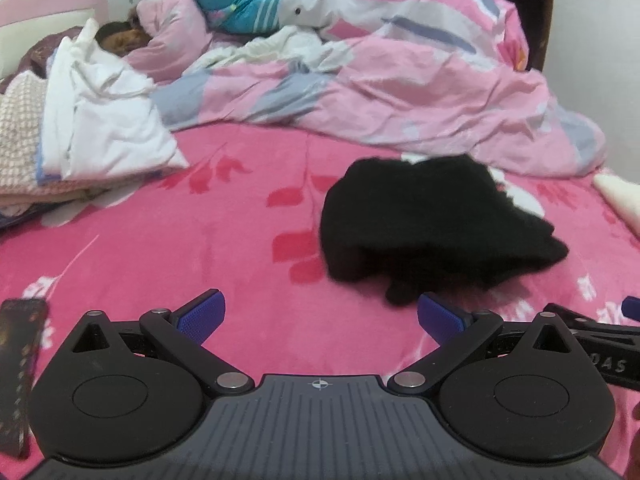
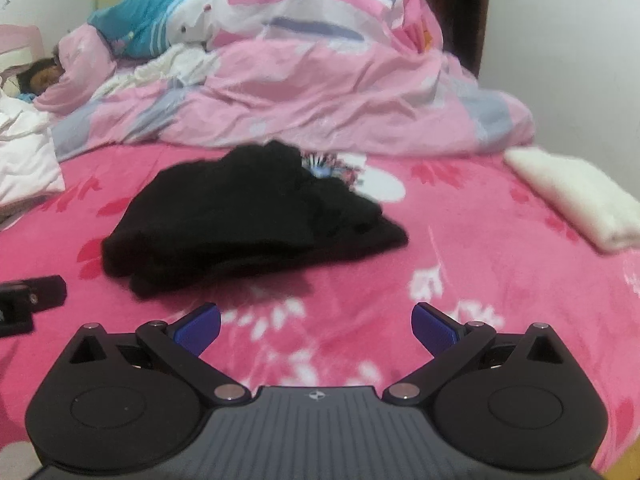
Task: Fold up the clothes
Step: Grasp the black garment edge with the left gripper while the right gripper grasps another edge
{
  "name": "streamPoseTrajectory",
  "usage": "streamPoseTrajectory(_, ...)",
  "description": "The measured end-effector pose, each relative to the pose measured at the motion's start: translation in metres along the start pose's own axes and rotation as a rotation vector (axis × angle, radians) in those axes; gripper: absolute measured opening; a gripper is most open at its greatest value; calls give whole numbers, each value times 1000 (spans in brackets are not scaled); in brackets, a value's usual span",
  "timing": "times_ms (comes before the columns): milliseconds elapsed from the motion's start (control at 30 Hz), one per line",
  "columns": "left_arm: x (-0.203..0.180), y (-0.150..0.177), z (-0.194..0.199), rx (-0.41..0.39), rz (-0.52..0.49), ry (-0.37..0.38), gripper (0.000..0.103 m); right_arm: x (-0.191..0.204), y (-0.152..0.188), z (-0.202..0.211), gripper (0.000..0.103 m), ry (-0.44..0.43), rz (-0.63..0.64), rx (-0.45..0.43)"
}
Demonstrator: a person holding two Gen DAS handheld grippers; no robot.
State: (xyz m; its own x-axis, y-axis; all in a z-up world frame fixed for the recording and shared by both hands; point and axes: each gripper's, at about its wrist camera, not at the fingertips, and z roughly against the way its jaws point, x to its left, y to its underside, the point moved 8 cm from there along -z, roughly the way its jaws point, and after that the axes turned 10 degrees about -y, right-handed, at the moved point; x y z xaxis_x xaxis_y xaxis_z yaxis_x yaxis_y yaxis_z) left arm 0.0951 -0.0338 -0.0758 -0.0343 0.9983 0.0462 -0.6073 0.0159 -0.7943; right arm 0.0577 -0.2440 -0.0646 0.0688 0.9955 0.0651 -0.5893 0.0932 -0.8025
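A black garment (image 1: pixel 432 228) lies bunched in a loose folded heap on the pink flowered bedspread (image 1: pixel 200 248). My left gripper (image 1: pixel 320 312) is open, low over the bedspread, with the heap just ahead and to its right; its right fingertip is near the garment's front edge. My right gripper (image 2: pixel 316 322) is also open and holds nothing, and the black garment (image 2: pixel 248 216) lies ahead and to its left. The right gripper's body shows at the right edge of the left wrist view, and the left gripper's body at the left edge of the right wrist view.
A crumpled pink quilt (image 1: pixel 400 80) fills the back of the bed, with a person lying behind it. White and checked clothes (image 1: pixel 100 120) are piled at the left. A folded cream towel (image 2: pixel 576 196) lies at the right. A dark flat object (image 1: pixel 20 376) sits at the near left.
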Motion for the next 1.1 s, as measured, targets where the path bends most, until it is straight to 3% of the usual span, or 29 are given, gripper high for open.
streamPoseTrajectory(167,-21,-24,-27,-51,-20,70,103,-18,-46,-22,103,-80,-47,-102)
streamPoseTrajectory(333,-36,-35,-70,-35,-31,58,97,-19,-80,-84,99,-192,-94,-75)
streamPoseTrajectory(533,-45,-17,-107,66,-47,71,66,-8,-78,-145,68,-302,-146,21)
streamPoseTrajectory(600,-45,-12,-110,80,-20,95,53,-3,-76,-151,44,-335,-154,38)
streamPoseTrajectory(633,-44,-12,-109,78,-10,100,48,0,-77,-149,36,-340,-150,36)
streamPoseTrajectory(667,-44,-12,-107,74,-7,105,34,2,-78,-146,23,-345,-147,32)
streamPoseTrajectory(700,-44,-13,-105,68,-9,109,22,4,-80,-141,17,-347,-144,23)
streamPoseTrajectory(767,-44,-15,-97,58,-11,121,9,5,-83,-127,12,-354,-142,4)
streamPoseTrajectory(933,-38,-15,-61,10,-23,148,5,7,-83,-80,8,-374,-137,-29)
streamPoseTrajectory(1100,-24,7,-14,-2,-65,212,4,14,-62,-20,8,-399,-86,-41)
